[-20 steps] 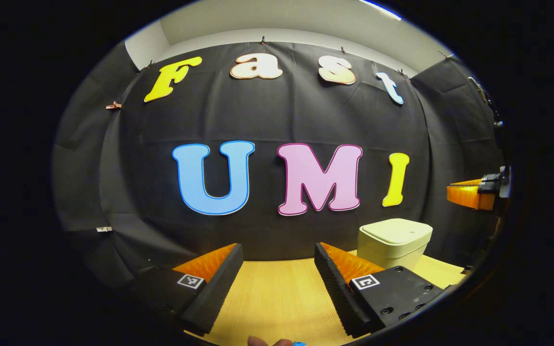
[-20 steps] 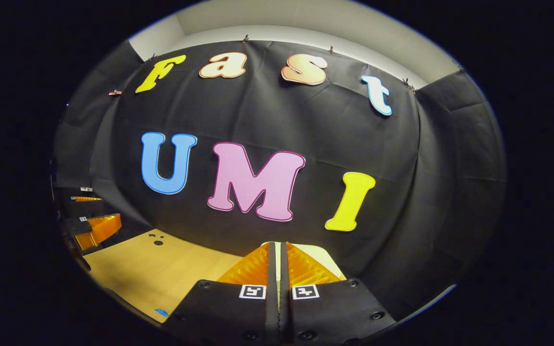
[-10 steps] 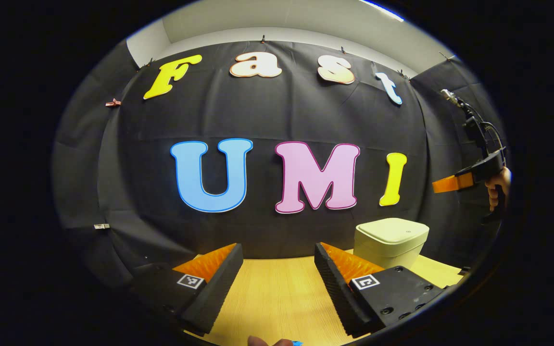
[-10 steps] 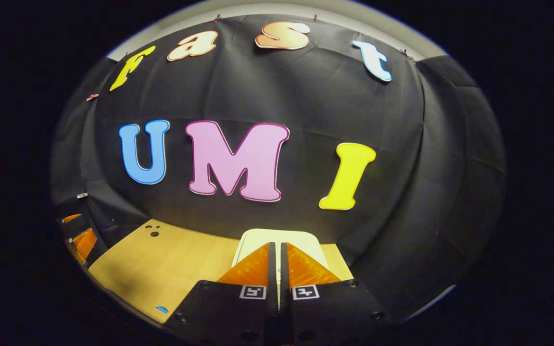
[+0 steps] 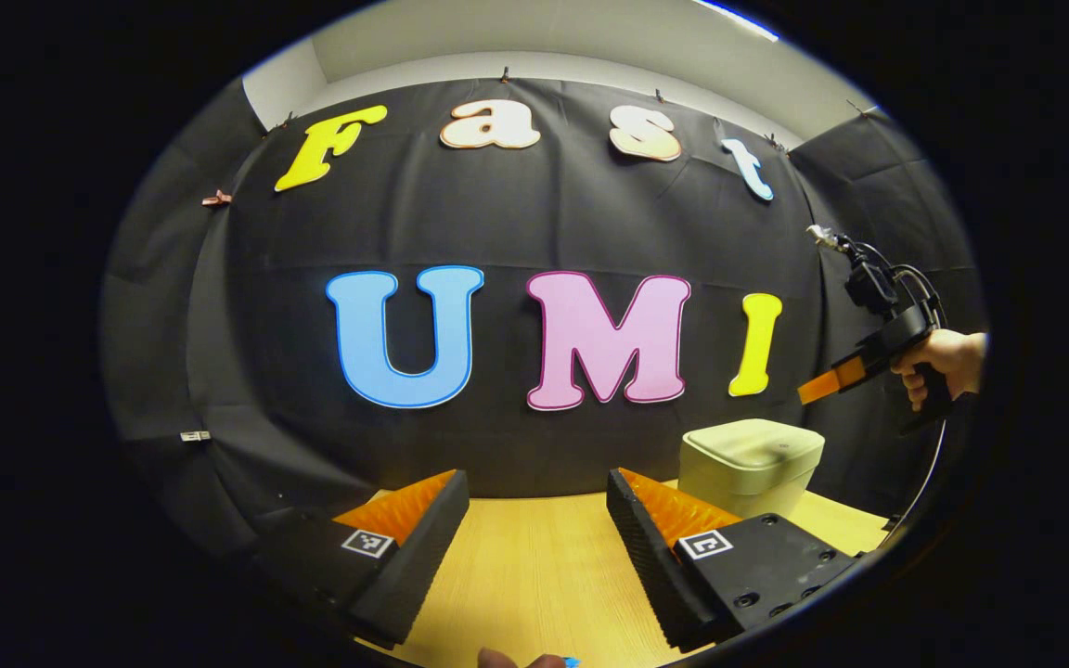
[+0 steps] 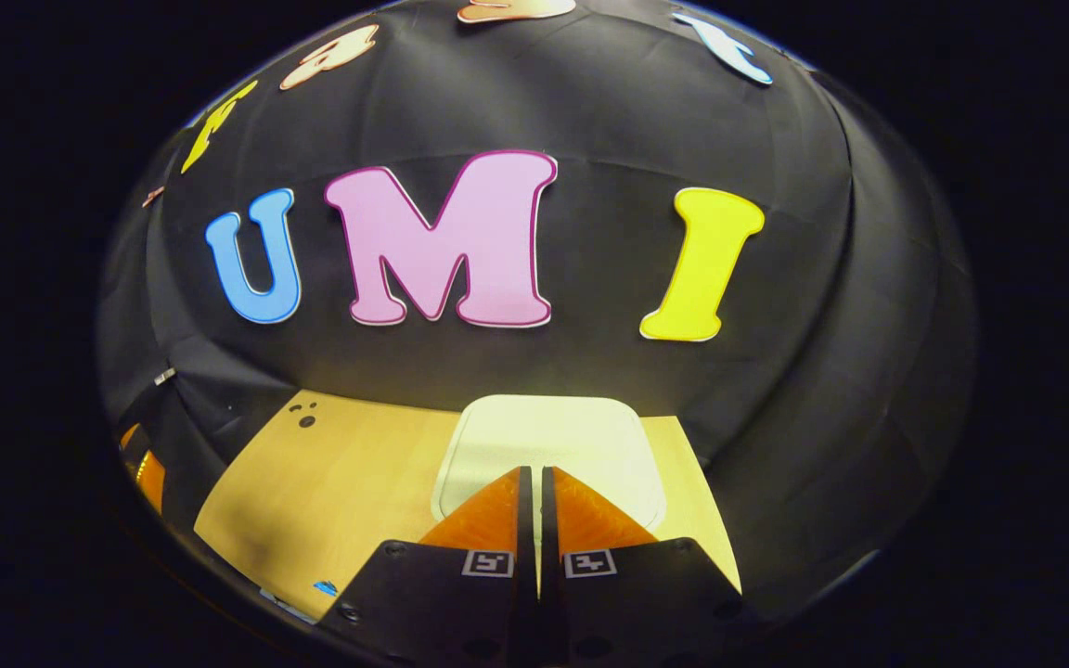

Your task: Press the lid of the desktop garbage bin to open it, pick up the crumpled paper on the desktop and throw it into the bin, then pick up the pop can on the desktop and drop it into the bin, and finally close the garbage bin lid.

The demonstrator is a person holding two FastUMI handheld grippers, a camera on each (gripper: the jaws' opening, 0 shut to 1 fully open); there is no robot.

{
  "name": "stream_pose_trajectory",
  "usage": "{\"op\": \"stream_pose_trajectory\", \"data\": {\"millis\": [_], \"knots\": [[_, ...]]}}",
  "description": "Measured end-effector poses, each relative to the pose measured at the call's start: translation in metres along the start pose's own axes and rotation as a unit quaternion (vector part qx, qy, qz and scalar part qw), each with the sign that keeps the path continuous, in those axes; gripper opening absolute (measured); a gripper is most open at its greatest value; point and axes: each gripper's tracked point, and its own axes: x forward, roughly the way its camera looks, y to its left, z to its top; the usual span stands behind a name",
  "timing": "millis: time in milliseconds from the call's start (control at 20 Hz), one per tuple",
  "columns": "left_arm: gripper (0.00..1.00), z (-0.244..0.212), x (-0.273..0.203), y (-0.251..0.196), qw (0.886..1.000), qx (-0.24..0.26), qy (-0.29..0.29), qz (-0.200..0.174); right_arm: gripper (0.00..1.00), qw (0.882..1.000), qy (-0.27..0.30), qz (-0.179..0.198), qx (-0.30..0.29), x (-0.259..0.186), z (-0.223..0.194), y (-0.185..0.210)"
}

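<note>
Matt plastic bin (image 5: 750,455), wood-grain desktop (image 5: 534,575)

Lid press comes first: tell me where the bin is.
The bin stands at the table's far right by the wall in the left gripper view, lid closed, just below the right gripper.

Light wood-grain table (image 5: 534,575) w/ black cloth wall behind. Cream garbage bin (image 5: 750,464), lid closed, stands at rear right, near back edge. Small blue mark (image 6: 325,587) on front part of top.
</note>
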Motion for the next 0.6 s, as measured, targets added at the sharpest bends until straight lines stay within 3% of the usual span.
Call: {"op": "stream_pose_trajectory", "data": {"millis": [600], "knots": [[0.96, -0.007, 0.004, 0.004, 1.000, -0.003, 0.007, 0.010, 0.05, 0.997, 0.071, 0.002, 0.010, 0.047, -0.032, -0.010]]}}
